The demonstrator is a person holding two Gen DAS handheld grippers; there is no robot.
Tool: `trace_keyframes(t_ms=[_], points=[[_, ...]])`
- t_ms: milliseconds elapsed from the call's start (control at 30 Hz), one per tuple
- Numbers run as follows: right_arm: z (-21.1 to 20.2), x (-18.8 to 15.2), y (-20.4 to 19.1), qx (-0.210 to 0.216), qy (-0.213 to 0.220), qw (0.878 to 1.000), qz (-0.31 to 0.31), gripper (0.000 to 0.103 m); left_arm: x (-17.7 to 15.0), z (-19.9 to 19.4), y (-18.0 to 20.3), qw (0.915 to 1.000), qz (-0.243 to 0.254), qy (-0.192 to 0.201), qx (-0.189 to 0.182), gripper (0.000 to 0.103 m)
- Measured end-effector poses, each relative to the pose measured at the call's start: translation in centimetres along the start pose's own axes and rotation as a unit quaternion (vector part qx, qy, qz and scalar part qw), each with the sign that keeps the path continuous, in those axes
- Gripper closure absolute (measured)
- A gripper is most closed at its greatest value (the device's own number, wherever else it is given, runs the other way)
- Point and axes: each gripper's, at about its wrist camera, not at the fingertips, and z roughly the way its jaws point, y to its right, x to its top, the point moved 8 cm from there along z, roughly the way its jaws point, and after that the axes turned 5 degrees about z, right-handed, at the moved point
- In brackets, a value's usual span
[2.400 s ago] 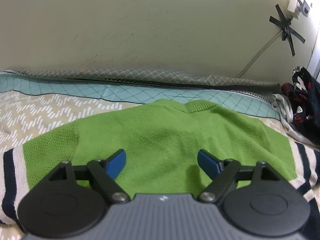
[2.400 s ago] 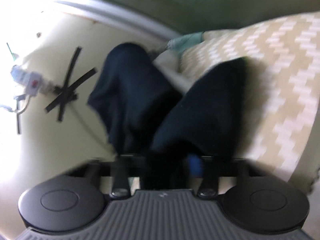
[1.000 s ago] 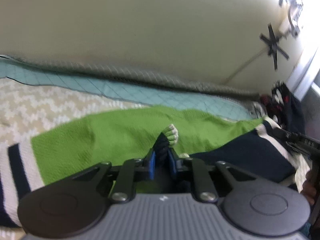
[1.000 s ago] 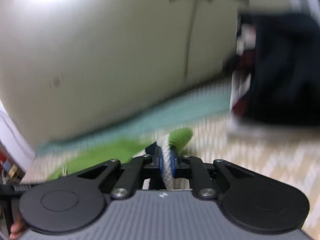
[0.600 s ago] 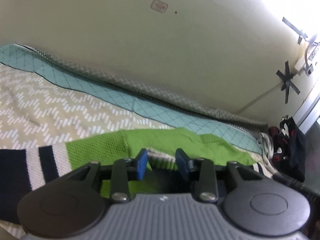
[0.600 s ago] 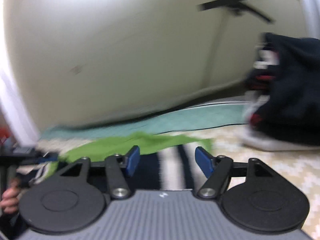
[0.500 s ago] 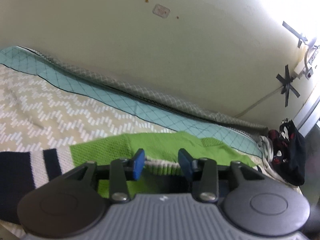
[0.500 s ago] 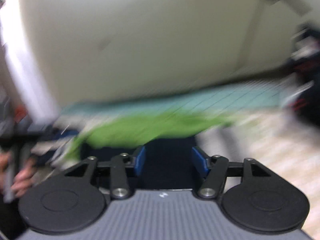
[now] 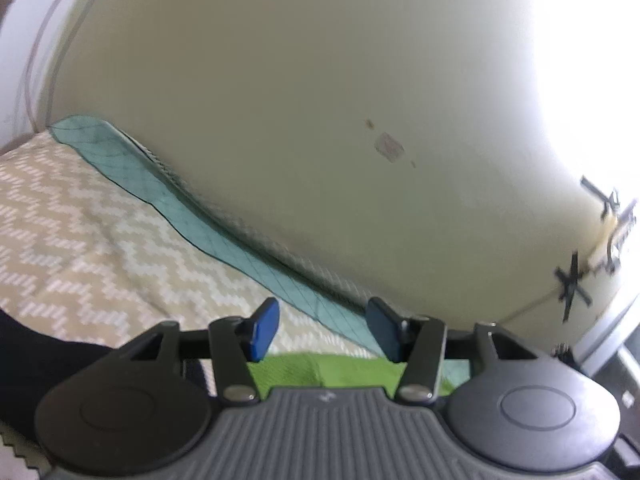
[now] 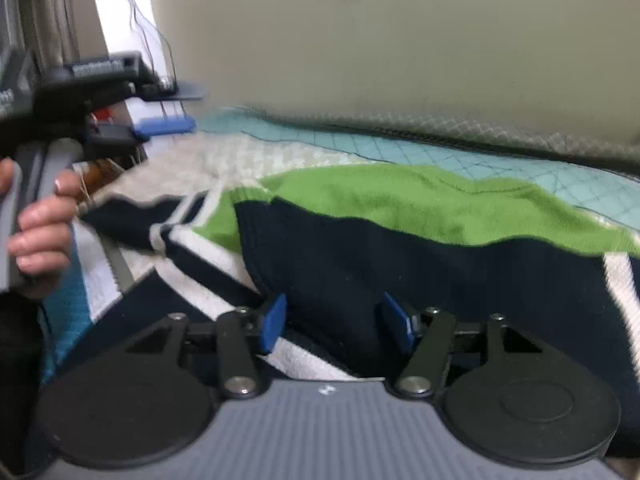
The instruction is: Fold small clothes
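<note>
Lying across the bed (image 10: 280,160) with its long axis parallel to the wall-side edge, the sweater (image 10: 400,208) sat directly ahead of and beneath the right gripper (image 10: 332,322), which pointed down at the navy band folded over the green body. The right gripper's jaws were closing slowly, yet the blue pads (image 10: 274,322) stood apart with nothing pressed between them; the navy cloth lay below them, not in their grasp. The left gripper (image 9: 322,330) was opening, its pads also empty, and only a green strip of the sweater (image 9: 320,368) showed low under its jaws, near the teal border (image 9: 240,256) along the far edge of the bed. In the right wrist view the left gripper (image 10: 168,108) hung above the bed's left end, held by the person's hand (image 10: 38,220), well clear of the garment. The right gripper was judged the nearer for the next fold.

The sweater was a thick, soft knit: ribbed green top, navy panel, white and navy stripes on the sleeves. One striped sleeve trailed toward the left edge. The bed cover was a beige and white zigzag weave, slightly rumpled. The wall (image 10: 400,60) behind was plain and matte.
</note>
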Motion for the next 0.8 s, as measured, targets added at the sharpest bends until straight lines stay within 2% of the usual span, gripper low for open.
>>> trace_keyframes(t_ms=[133, 200, 267, 300, 333, 367, 433, 467, 533, 667, 767, 800], points=[[-0.7, 3.6, -1.6, 0.038, 0.061, 0.997, 0.014, 0.055, 0.8, -0.6, -1.6, 0.9996, -0.019, 0.019, 0.013, 0.05], [1.1, 4.3, -3.2, 0.066, 0.047, 0.997, 0.019, 0.056, 0.9, -0.8, -2.7, 0.999, -0.033, 0.016, 0.026, 0.05], [5.1, 3.0, -4.4, 0.097, -0.017, 0.995, 0.023, 0.055, 0.7, -1.9, -3.8, 0.998, -0.05, 0.016, 0.034, 0.051], [6.7, 2.0, -4.7, 0.095, -0.043, 0.994, 0.018, 0.053, 0.5, -3.0, -4.6, 0.9975, -0.055, 0.021, 0.039, 0.05], [6.4, 2.0, -5.0, 0.089, -0.005, 0.996, -0.003, 0.053, 0.3, -4.4, -5.6, 0.9967, -0.057, 0.028, 0.05, 0.05], [6.4, 1.8, -5.4, 0.083, 0.0, 0.996, -0.024, 0.052, 0.1, -5.7, -6.7, 0.9956, -0.059, 0.032, 0.066, 0.049], [6.0, 1.2, -5.5, 0.083, 0.02, 0.996, -0.037, 0.041, -0.2, -8.8, -9.8, 0.9895, -0.069, 0.036, 0.122, 0.048], [5.5, 1.1, -5.3, 0.089, 0.03, 0.995, -0.034, 0.038, -0.3, -10.4, -11.6, 0.984, -0.081, 0.036, 0.155, 0.048], [5.2, 1.4, -4.6, 0.096, 0.055, 0.994, -0.017, 0.037, -0.3, -12.8, -14.4, 0.9747, -0.108, 0.036, 0.193, 0.048], [5.0, 1.9, -4.1, 0.104, 0.054, 0.993, 0.01, 0.037, -0.4, -15.2, -18.3, 0.9594, -0.158, 0.023, 0.232, 0.048], [4.6, 1.9, -4.2, 0.109, 0.062, 0.992, 0.004, 0.036, -0.1, -14.6, -20.2, 0.9505, -0.153, -0.003, 0.27, 0.048], [4.6, 1.9, -4.3, 0.111, 0.063, 0.992, 0.002, 0.036, -0.1, -14.5, -20.8, 0.9475, -0.156, -0.015, 0.279, 0.044]])
